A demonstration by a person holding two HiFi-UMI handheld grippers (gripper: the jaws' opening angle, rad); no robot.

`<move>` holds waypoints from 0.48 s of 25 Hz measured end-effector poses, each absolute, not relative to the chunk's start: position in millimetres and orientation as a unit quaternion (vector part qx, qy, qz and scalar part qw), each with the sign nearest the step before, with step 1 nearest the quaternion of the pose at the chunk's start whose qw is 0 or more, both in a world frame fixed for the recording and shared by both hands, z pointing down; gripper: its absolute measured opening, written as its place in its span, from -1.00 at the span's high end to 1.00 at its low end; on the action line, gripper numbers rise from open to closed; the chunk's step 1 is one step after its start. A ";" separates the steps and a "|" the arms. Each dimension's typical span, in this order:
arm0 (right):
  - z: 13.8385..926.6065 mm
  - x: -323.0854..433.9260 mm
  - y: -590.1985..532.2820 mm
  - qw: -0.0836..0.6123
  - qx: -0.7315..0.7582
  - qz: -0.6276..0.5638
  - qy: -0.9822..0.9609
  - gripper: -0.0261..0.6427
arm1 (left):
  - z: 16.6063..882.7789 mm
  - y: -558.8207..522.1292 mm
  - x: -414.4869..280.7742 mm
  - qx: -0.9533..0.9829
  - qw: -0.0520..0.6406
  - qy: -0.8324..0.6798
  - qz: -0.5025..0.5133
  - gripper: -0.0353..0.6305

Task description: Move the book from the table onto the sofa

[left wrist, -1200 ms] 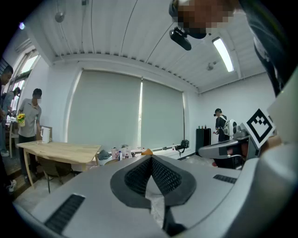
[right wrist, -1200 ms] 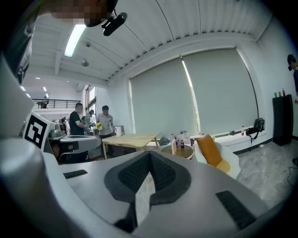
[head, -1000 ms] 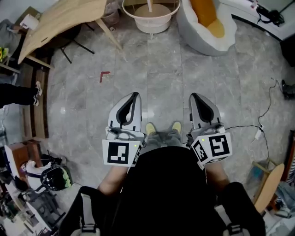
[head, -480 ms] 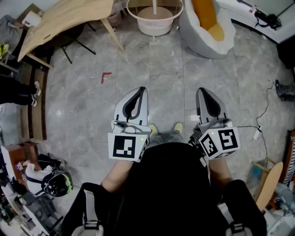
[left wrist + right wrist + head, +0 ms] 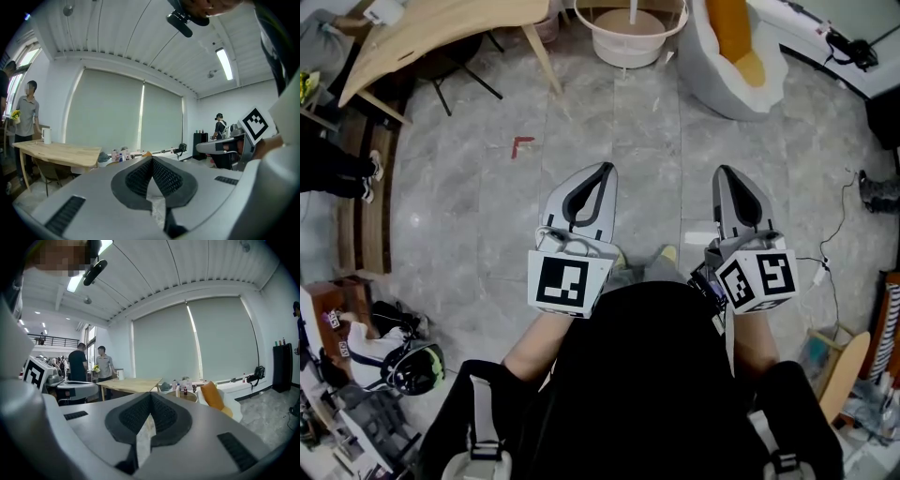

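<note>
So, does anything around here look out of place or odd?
Nothing spilled or broken. A loose cable trails over the floor at the right, and a helmet lies at lower left. The left claw and right claw are shut, empty.

From your head view, the light wooden table on slanted legs stands at upper left, while the white, rounded sofa with its orange cushion stands well apart at upper right.
</note>
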State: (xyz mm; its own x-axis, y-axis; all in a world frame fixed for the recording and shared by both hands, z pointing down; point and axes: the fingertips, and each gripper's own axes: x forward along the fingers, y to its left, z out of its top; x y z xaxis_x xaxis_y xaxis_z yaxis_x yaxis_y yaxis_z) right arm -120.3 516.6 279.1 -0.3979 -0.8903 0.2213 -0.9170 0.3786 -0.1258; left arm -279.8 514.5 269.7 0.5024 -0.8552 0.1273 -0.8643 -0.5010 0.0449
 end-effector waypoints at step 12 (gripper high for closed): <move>276.9 -130.8 513.8 0.065 0.542 0.117 -0.830 0.89 | 262.7 512.6 -287.5 0.868 0.047 -0.493 0.033 0.87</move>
State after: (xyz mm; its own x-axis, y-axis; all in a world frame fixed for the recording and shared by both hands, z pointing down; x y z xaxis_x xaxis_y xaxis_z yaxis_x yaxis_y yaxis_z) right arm -130.8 513.8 276.9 -0.4039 -0.8843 0.2341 -0.9146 0.3849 -0.1240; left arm -287.5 512.6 262.7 0.5115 -0.8529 0.1045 -0.8592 -0.5092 0.0494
